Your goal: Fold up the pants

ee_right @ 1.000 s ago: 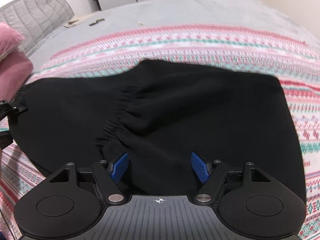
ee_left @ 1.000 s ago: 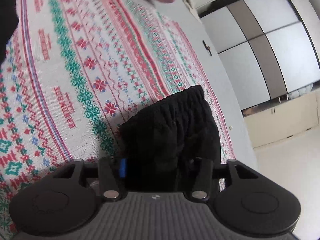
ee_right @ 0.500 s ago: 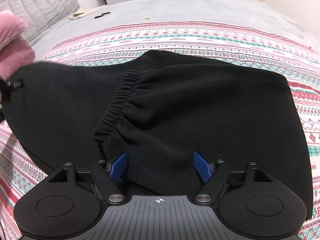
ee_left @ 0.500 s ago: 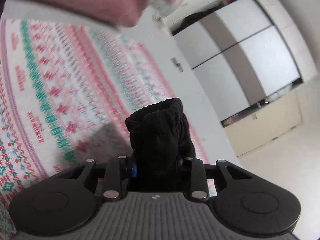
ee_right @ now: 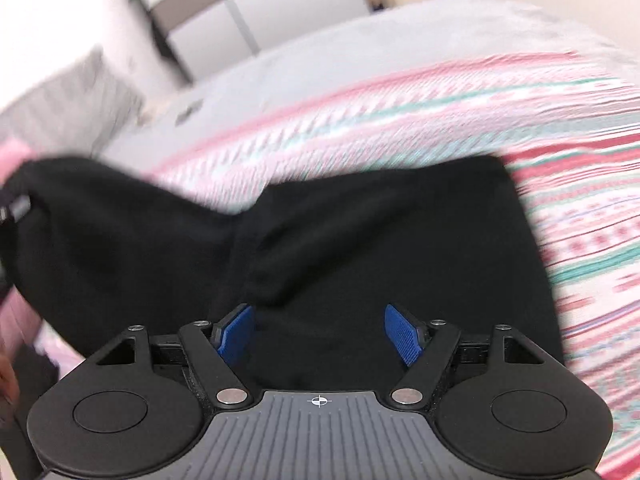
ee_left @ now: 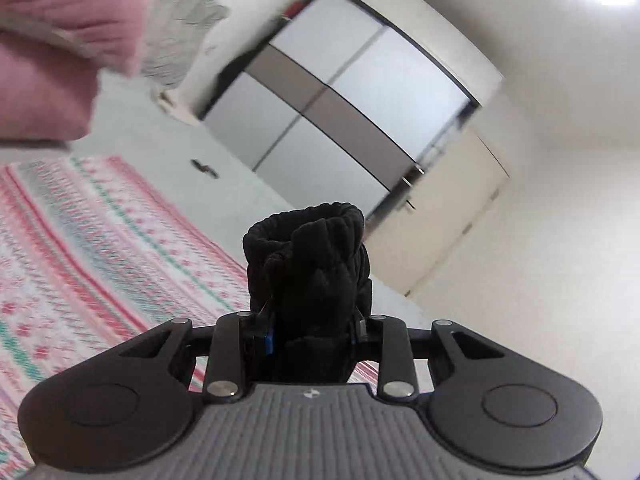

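Black fleece fills both views: the pants (ee_right: 360, 248) lie mostly spread across the patterned blanket (ee_right: 580, 216), while one end is bunched and raised clear of it. The left gripper (ee_left: 310, 336) is clamped on that bunch, an elastic-ribbed cuff or waistband (ee_left: 308, 248) that stands up between its jaws with the wardrobe (ee_left: 320, 112) behind it. Holding it pinched this tightly keeps the thick gathered edge from slipping as it is carried over, which looks like the start of a fold bringing 1 end onto the other.

In the right wrist view that lifted end shows at the far left, stretched up from the blanket. The right gripper (ee_right: 320, 334) has its blue pads (ee_right: 402, 334) set wide apart just above the near part of the fabric, gripping nothing that I can see. My guess is it waits there to pin or catch the near edge so the cloth does not drag. Both views are blurred, so finer creases are hard to read.
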The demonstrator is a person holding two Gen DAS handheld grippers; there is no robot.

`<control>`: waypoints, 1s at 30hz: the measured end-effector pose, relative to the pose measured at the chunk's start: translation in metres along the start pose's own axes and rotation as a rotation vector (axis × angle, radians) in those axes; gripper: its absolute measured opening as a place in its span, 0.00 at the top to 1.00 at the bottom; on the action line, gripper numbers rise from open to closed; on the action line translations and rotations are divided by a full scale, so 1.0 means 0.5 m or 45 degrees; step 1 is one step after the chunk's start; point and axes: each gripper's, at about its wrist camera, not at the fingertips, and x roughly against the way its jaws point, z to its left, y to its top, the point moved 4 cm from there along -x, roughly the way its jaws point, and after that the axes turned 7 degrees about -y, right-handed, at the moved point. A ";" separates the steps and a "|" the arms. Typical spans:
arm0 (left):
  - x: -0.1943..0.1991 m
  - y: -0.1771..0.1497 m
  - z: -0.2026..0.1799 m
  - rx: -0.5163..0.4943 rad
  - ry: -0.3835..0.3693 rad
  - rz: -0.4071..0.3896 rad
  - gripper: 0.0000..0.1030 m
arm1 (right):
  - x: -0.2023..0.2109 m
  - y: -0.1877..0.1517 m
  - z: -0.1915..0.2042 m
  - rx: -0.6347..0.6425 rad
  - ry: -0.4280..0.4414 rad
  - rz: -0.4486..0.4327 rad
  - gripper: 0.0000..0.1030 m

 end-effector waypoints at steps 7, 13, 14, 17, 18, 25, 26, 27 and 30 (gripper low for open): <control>-0.067 -0.093 -0.208 -0.241 -0.125 0.073 0.42 | 0.032 -0.010 -0.134 -0.239 -0.003 0.078 0.29; -0.121 -0.297 -0.344 -0.596 -0.179 0.224 0.42 | 0.077 -0.017 -0.240 -0.512 0.092 0.096 0.29; -0.125 -0.336 -0.362 -0.691 -0.180 0.249 0.42 | 0.085 -0.012 -0.259 -0.534 0.073 0.083 0.29; -0.140 -0.459 -0.395 -1.017 -0.192 0.312 0.42 | 0.104 -0.008 -0.312 -0.585 0.015 0.048 0.28; -0.146 -0.495 -0.398 -1.106 -0.185 0.345 0.41 | 0.108 -0.007 -0.326 -0.610 0.022 0.049 0.28; -0.163 -0.605 -0.348 -1.218 -0.263 0.607 0.30 | 0.133 0.006 -0.386 -0.672 0.035 0.013 0.28; -0.158 -0.600 -0.347 -1.167 -0.298 0.631 0.28 | 0.133 0.009 -0.390 -0.669 0.033 0.009 0.28; -0.146 -0.595 -0.351 -1.125 -0.326 0.652 0.24 | 0.136 0.012 -0.393 -0.667 0.030 0.006 0.28; -0.123 -0.588 -0.361 -1.078 -0.403 0.685 0.24 | 0.136 0.017 -0.400 -0.655 0.018 0.006 0.28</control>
